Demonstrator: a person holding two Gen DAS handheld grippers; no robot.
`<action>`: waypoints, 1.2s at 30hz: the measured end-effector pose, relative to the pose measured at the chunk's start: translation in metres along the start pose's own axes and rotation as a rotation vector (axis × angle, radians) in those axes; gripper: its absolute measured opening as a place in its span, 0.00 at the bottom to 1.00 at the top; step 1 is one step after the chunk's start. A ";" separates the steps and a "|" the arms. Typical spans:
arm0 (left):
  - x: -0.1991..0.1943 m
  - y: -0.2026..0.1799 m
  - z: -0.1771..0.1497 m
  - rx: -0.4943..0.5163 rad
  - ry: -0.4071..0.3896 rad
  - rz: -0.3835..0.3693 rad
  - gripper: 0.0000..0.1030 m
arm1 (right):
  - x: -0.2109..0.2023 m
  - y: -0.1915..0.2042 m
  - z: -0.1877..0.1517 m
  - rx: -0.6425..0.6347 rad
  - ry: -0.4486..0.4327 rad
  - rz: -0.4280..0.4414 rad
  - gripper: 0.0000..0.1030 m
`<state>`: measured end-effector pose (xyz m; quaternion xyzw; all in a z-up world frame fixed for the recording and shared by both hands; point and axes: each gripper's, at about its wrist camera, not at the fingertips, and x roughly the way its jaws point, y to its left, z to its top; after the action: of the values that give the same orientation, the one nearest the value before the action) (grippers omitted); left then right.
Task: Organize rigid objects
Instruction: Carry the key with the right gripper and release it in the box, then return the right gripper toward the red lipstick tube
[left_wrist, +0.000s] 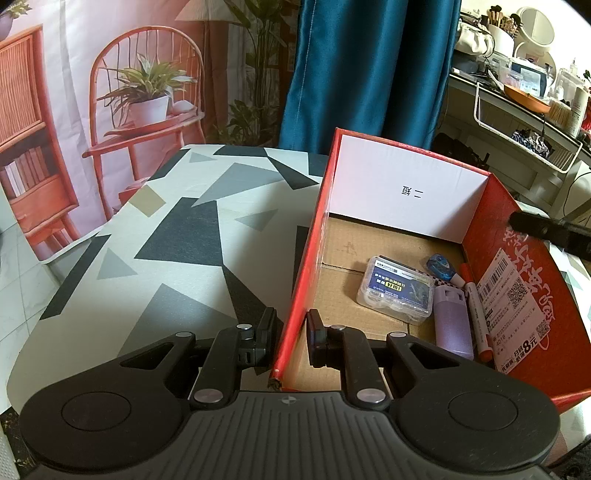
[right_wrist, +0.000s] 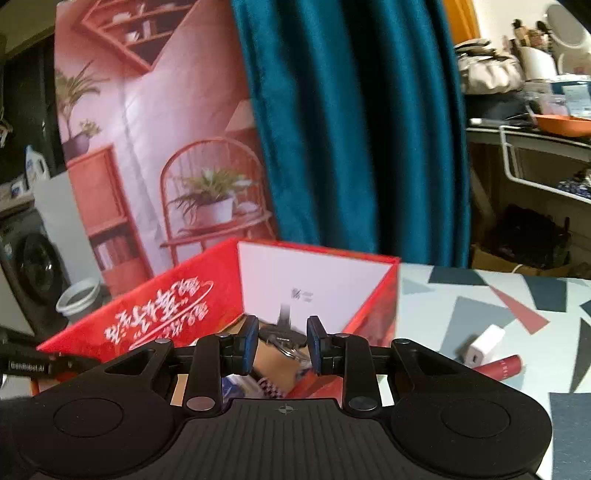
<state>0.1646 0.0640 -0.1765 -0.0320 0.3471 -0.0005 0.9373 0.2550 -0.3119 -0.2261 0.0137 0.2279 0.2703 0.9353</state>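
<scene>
A red cardboard box (left_wrist: 517, 258) stands open on the table. My left gripper (left_wrist: 291, 334) is shut on its near left wall. Inside lie a clear plastic case (left_wrist: 395, 291), a blue correction tape (left_wrist: 441, 266), a purple case (left_wrist: 452, 325) and red-capped markers (left_wrist: 480, 317). In the right wrist view my right gripper (right_wrist: 282, 343) is shut on a black key with a metal ring (right_wrist: 282, 334), held above the box (right_wrist: 166, 306) at its right side. One of its dark fingers (left_wrist: 532, 225) shows over the box's right wall in the left wrist view.
A white charger block (right_wrist: 484, 345) and a red tube (right_wrist: 498, 365) lie on the patterned tablecloth (right_wrist: 480, 295) to the right of the box. A blue curtain (left_wrist: 369, 74) hangs behind the table. A cluttered shelf (left_wrist: 517, 92) stands at the far right.
</scene>
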 end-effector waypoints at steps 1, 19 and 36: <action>0.000 0.000 0.000 0.001 0.000 0.000 0.18 | 0.002 0.004 -0.002 -0.011 0.010 0.002 0.25; 0.000 0.000 0.000 -0.001 -0.002 -0.002 0.18 | -0.007 0.003 -0.003 -0.008 -0.030 -0.042 0.26; 0.000 0.000 0.000 -0.001 -0.003 -0.002 0.18 | -0.014 -0.003 -0.001 -0.030 -0.047 -0.074 0.26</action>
<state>0.1646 0.0637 -0.1769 -0.0328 0.3458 -0.0015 0.9377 0.2456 -0.3213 -0.2214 -0.0024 0.2023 0.2387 0.9498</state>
